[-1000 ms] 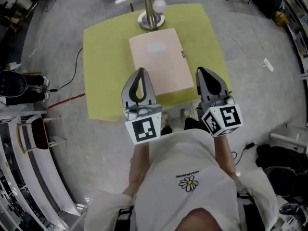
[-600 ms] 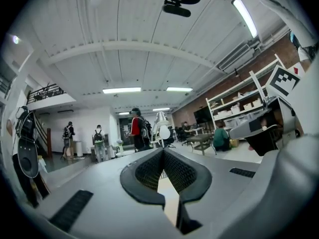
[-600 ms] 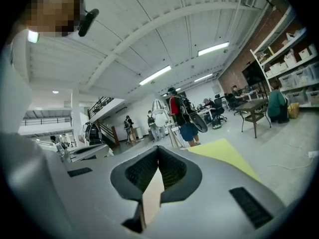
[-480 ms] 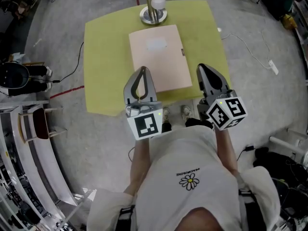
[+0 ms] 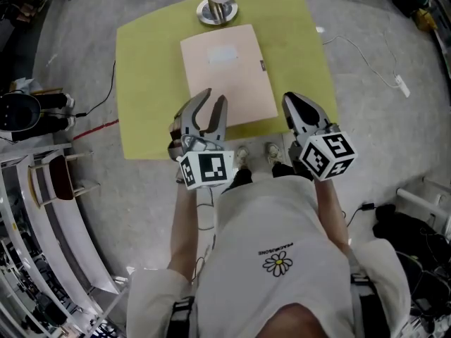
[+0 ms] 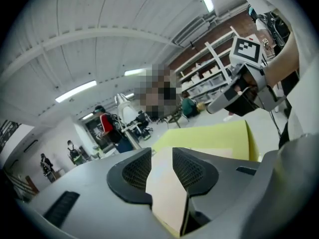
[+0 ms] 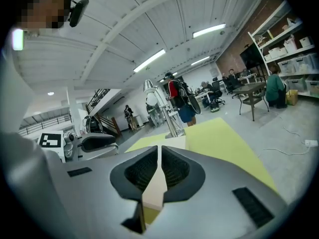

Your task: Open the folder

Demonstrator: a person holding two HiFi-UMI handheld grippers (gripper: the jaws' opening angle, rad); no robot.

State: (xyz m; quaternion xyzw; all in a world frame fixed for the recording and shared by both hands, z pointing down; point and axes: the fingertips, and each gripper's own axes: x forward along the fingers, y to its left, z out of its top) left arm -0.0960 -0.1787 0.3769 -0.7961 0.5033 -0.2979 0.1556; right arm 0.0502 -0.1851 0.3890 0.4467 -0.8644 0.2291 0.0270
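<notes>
A pale pink folder (image 5: 225, 72) lies closed and flat on the yellow table (image 5: 148, 83). My left gripper (image 5: 213, 98) hovers at the folder's near left corner. Its jaws have just been opening and stand apart with nothing between them. In the left gripper view the folder (image 6: 167, 183) shows through the gap of the left gripper (image 6: 162, 156). My right gripper (image 5: 293, 101) is shut and empty just off the folder's near right corner. In the right gripper view only a thin slit remains between the tips of the right gripper (image 7: 159, 156), with the folder (image 7: 174, 142) beyond.
A metal lamp (image 5: 216, 5) stands on the table's far edge behind the folder. A white cable and power strip (image 5: 398, 86) lie on the floor at right. Chairs (image 5: 56, 182) and shelving line the left side. People stand far off in the room.
The left gripper's jaws have opened from shut, and the gripper has rolled and dropped lower. The right gripper has sunk slightly and stays shut.
</notes>
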